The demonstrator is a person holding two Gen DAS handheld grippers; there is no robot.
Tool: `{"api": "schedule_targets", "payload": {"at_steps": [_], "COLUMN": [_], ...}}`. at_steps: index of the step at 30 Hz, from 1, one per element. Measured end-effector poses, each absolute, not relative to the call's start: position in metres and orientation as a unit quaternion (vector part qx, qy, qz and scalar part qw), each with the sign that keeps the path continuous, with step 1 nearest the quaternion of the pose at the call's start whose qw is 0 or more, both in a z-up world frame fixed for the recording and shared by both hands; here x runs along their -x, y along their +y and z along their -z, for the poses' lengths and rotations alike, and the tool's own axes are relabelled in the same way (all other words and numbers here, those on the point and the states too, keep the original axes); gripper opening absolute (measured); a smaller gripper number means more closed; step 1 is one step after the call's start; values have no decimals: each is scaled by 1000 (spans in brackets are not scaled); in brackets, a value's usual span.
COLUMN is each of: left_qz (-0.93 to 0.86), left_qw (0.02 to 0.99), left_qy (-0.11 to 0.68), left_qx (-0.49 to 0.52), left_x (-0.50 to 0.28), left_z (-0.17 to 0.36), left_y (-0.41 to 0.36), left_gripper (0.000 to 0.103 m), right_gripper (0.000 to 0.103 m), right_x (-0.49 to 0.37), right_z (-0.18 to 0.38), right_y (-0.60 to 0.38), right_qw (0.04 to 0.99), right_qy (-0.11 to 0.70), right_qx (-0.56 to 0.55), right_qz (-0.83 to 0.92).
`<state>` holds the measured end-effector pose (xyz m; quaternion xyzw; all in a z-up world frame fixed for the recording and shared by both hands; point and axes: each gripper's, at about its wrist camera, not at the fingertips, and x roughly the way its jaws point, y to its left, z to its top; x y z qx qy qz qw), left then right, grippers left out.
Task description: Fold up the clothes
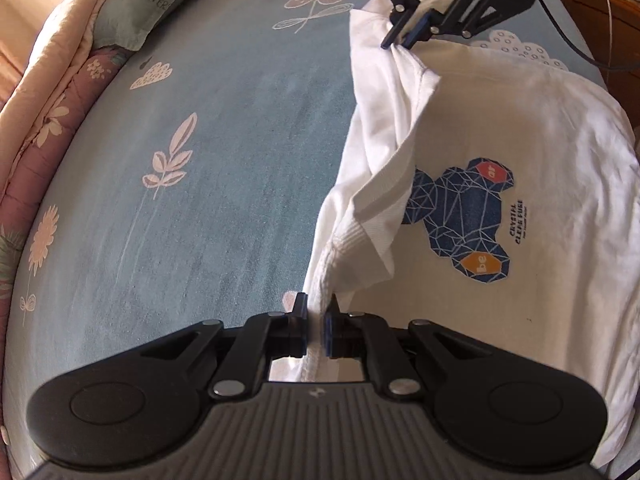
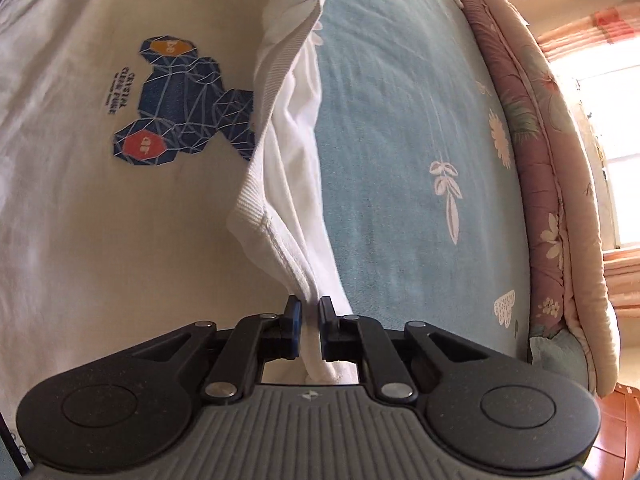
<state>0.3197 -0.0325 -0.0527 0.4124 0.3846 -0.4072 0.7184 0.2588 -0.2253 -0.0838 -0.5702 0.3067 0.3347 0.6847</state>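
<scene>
Left gripper (image 1: 316,312) pinched tight on the shirt (image 1: 500,128) edge, a thin ridge of white cloth squeezed between the pads at 6 o'clock in the left wrist view. Right gripper (image 2: 308,314) likewise clamped on a bunched fold of the same edge, narrow gap filled with fabric; in the left view it shows at 1 o'clock (image 1: 400,40), biting the far end of that edge. The gripped edge runs as a raised, rumpled band between the two grippers, ribbed hem flopped over onto the shirt body and covering part of the blue bear print (image 1: 460,216). Rest of the shirt lies flat on the bed (image 1: 200,160), print up, filling the right half of the left view from 2 to 5 o'clock. Bare blue sheet, flower pattern, open from 8 to 12 o'clock in the left view: wide room on that side. It ends at a pink quilt (image 1: 36,120) rolled along the bed edge at 9–10 o'clock, with a pillow (image 1: 148,4) at 11. Cable (image 1: 568,44) trails from the right gripper at 2 o'clock.
</scene>
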Motion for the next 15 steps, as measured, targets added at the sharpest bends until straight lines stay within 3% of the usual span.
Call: {"api": "schedule_targets", "payload": {"at_steps": [8,15], "left_qz": [363,327], "left_qw": [777,797], "left_qy": [420,427], "left_qx": [-297,-275], "left_x": [-396,-444], "left_z": [51,70], "left_y": [-20,-17], "left_gripper": [6,6], "right_gripper": [11,11], "right_x": [-349,-404], "right_z": [71,81], "right_y": [-233,-234], "right_qw": [763,790], "right_qy": [361,364], "right_qx": [451,420], "right_qz": [-289,-259]}}
